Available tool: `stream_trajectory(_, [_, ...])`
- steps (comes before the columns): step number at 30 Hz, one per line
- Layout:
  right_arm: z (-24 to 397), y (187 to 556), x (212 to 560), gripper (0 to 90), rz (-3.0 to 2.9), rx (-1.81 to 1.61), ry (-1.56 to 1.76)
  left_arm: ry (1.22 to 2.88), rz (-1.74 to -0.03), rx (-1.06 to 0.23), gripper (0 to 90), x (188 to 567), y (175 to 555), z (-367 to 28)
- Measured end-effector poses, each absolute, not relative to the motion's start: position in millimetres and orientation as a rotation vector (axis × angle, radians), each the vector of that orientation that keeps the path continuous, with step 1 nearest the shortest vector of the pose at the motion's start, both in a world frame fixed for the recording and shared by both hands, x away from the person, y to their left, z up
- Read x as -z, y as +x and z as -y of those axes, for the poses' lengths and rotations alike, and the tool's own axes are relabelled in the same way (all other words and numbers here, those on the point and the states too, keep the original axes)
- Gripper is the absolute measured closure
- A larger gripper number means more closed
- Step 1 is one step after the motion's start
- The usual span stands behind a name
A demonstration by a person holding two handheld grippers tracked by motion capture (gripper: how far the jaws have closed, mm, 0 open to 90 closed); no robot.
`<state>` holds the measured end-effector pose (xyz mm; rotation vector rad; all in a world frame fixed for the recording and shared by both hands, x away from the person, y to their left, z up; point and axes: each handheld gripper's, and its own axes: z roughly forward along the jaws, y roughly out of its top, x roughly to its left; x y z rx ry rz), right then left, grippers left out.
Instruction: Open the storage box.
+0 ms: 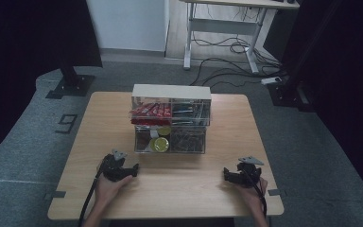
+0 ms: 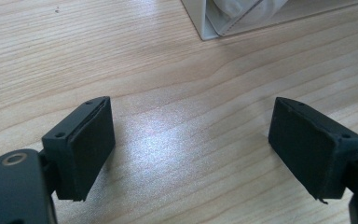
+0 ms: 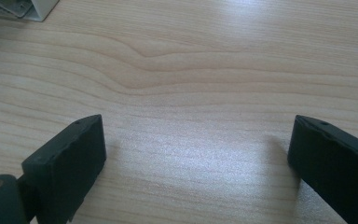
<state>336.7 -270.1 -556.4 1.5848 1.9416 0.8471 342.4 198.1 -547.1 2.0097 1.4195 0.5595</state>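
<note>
- On the wooden bench (image 1: 123, 198), toward its far middle, stands one clear plastic drawer box (image 1: 171, 119) with a pale flat top; it is well apart from both grippers and is the thing nearest to them.
- The box is wider than it is tall, its long axis runs left to right across the bench, and its see-through front faces the person.
- It has two tiers, each split in two, so four compartments can be counted.
- Upper left compartment: red packets (image 1: 150, 111), too small to count.
- Lower left compartment: two round yellow lids (image 1: 161, 144), one behind the other, beside something dark.
- Upper right and lower right compartments: dark, thin metal bits (image 1: 188, 138), too small to name.
- At the near left of the bench, the left gripper (image 1: 133, 170) rests in the person's left hand (image 1: 108, 185), pointing right and slightly away, toward the box's lower left corner.
- In the left gripper view its gripper (image 2: 191, 140) has its jaws spread wide with only bare wood between them; a white corner of the box (image 2: 205, 23) shows at the top.
- At the near right, the right gripper (image 1: 227, 174) sits in the right hand (image 1: 253, 191), pointing left.
- In the right gripper view its gripper (image 3: 196, 154) is likewise wide apart and holds nothing; a box corner (image 3: 37, 9) peeks in at the top left.
- Two grippers, two hands, one box.
</note>
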Motion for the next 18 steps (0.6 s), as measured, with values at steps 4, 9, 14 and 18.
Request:
stream_trajectory(4, [270,337,556,6.3,-1.931,-0.847,1.592,2.007,-1.425,-0.576,15.1,547,341,-199])
stream_trajectory(9, [271,339,556,8.6,-1.930,-0.852,1.585,1.955,-1.431,-0.578,19.4,543,336,-204])
stream_trajectory(14, [271,339,556,9.5,-1.935,-0.858,1.577,1.881,-1.419,-0.593,28.5,533,330,-209])
stream_trajectory(18, [272,337,556,11.1,-1.930,-0.861,1.578,1.831,-1.414,-0.597,39.1,525,324,-214])
